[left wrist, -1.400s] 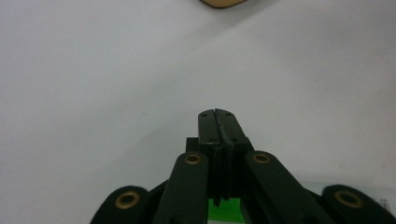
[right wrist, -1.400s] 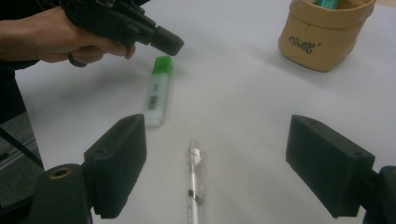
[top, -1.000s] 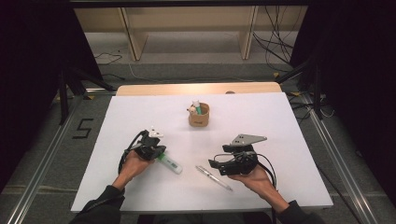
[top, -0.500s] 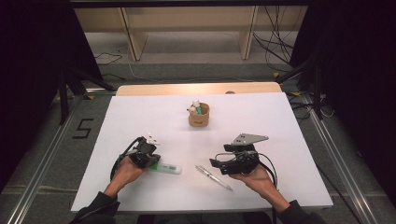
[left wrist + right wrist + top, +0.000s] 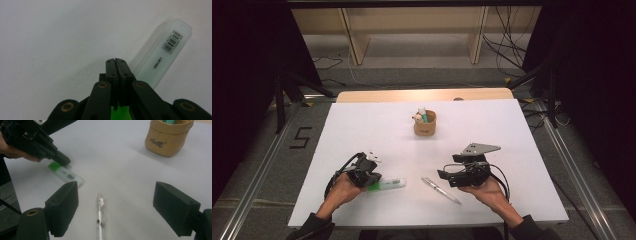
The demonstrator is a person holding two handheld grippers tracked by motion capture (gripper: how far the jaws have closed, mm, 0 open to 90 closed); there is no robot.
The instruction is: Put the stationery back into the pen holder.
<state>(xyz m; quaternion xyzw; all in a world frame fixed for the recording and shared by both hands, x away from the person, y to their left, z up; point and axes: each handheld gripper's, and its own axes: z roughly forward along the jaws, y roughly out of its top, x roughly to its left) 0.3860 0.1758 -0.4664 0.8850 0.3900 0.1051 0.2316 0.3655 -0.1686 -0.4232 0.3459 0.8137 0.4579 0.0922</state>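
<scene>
A clear plastic case [image 5: 391,184] with a green end lies on the white table, left of the middle. My left gripper [image 5: 371,181] is shut, its tips [image 5: 116,60] pressed together right at that green end. In the left gripper view the case [image 5: 160,57] runs off to the upper right, showing a barcode. A clear pen [image 5: 440,190] lies on the table near the front. My right gripper [image 5: 443,176] hovers beside it and is open. In the right gripper view the pen [image 5: 100,220] lies between the wide jaws [image 5: 116,195]. That view also shows the left gripper [image 5: 63,161] at the case [image 5: 67,175].
A small tan pot [image 5: 425,125] holding a few items stands at mid-table, farther back; it is also in the right gripper view [image 5: 167,140]. The white sheet [image 5: 522,150] covers the table, with a wooden strip [image 5: 412,95] along the far edge.
My left gripper has drawn back toward the near left corner. The case has swung with it and now lies more level. The right gripper and pen have not moved.
</scene>
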